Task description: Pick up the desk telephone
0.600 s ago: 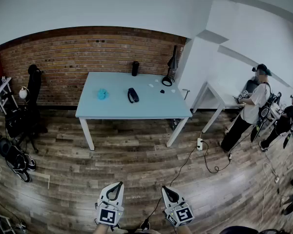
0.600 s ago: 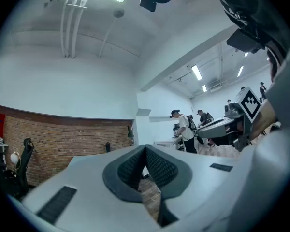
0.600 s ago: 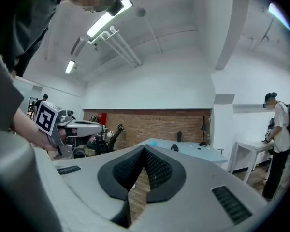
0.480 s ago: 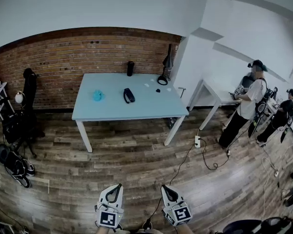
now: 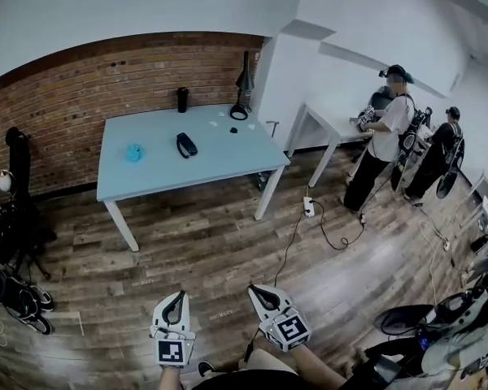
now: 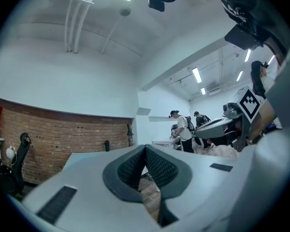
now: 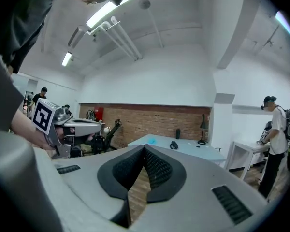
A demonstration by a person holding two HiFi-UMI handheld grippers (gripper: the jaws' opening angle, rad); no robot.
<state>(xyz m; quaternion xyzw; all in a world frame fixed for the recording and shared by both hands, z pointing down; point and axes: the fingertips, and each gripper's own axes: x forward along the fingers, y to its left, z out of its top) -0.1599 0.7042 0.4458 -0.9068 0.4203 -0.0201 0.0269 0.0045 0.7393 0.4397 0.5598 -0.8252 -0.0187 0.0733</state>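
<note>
The desk telephone [image 5: 186, 145] is a small black handset lying on the light blue table [image 5: 228, 165] across the room; it also shows far off in the right gripper view [image 7: 173, 145]. Both grippers hang low at the bottom of the head view, well short of the table. My left gripper [image 5: 176, 296] is shut with nothing in it, tips meeting [image 6: 145, 147]. My right gripper [image 5: 252, 289] is shut and empty too, its tips touching [image 7: 144, 149].
On the table stand a black cylinder [image 5: 182, 99], a black desk lamp [image 5: 242, 96] and a small teal object [image 5: 133, 152]. Wood floor lies between me and the table, crossed by a cable and power strip [image 5: 307, 211]. Two persons [image 5: 381, 136] stand by a white table at right. Bags sit at left.
The head view has swung right and tilted: the table has slid left in the picture and the persons at right moved toward the centre. Both grippers stay shut and low.
</note>
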